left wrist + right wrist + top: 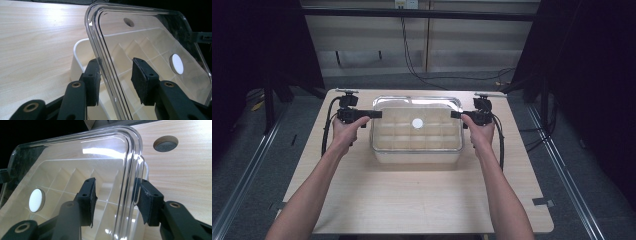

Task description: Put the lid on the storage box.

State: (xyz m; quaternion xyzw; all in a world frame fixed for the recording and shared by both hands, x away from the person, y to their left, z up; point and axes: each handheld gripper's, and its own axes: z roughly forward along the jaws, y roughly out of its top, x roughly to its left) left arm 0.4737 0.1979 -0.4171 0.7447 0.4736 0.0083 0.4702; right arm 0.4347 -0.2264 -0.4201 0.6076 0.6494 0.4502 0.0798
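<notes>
- Clear lid [416, 121] lies over the white divided box [417, 150], and each short end of it stands between the jaws of one hand-held gripper.
- Left hand-held gripper [116, 80]: its jaws are apart. The rim of the lid passes between the two pads; the left pad is just beside the rim or touching it, I cannot tell which, and the other pad is clearly away from the plastic.
- Right hand-held gripper [117, 200]: its jaws are apart too. The curved rim of the lid runs between the pads, close to the right pad, while the left pad stands free above the lid's flat part.
- In the high view the left hand-held gripper [376, 114] and the right hand-held gripper [455, 114] point toward each other, at the two short ends of the lid, each one held in a hand.
- A round white disc [176, 64] sits near the middle of the lid, and it is seen also in the right gripper view [36, 200].
- Through the lid the white dividers of the box are visible; they make many small compartments.
- The box stands on the wooden surface [422, 200], in the far half of it, about centred between the left and right edges.
- A round hole [165, 143] is in the surface, beyond the corner of the lid.
</notes>
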